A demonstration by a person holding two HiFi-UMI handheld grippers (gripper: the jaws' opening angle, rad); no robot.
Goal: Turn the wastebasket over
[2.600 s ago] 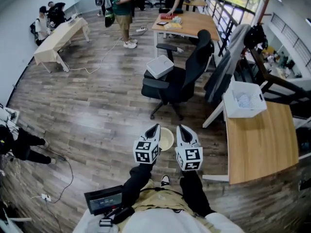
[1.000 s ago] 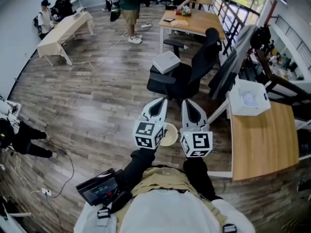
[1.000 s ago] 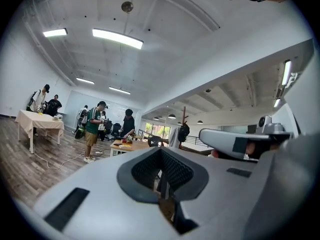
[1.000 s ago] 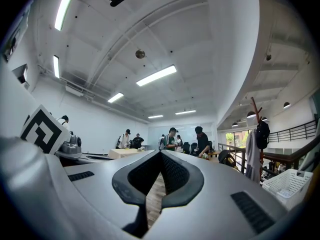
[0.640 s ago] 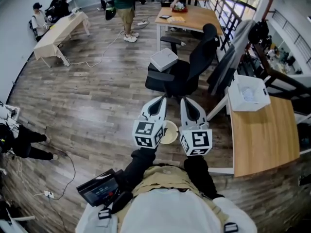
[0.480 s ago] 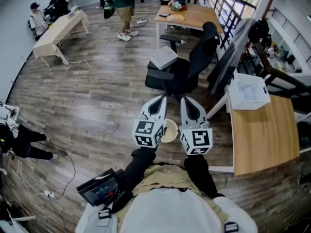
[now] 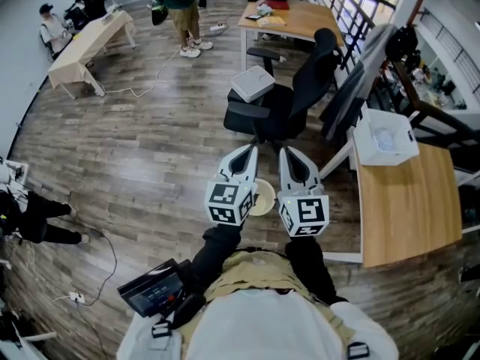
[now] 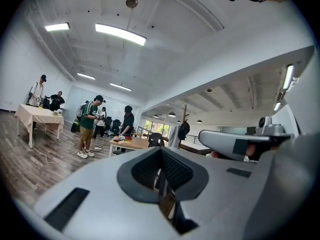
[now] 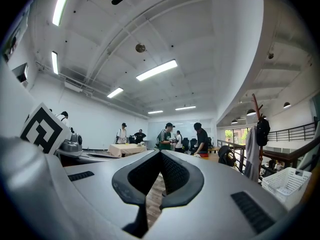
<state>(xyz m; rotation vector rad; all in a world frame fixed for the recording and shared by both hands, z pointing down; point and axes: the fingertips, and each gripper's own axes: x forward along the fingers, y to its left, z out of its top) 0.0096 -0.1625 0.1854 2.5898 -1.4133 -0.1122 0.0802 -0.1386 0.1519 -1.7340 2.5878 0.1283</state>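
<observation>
**Both tongs shut, wastebasket on the floor below**

My left tongs (image 7: pixel 250 151) and right tongs (image 7: pixel 286 152) are each closed tip to tip, with nothing between them, and sit side by side. The round cream plastic wastebasket (image 7: pixel 262 198) is on the wooden plank floor (image 7: pixel 150 163). From above it shows between the two tongs.

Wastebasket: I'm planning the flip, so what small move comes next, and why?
Probably tilt the left hand-held gripper and right hand-held gripper down toward the wastebasket and open them: both are shut, empty and aimed level, with it on the floor between them.
</observation>
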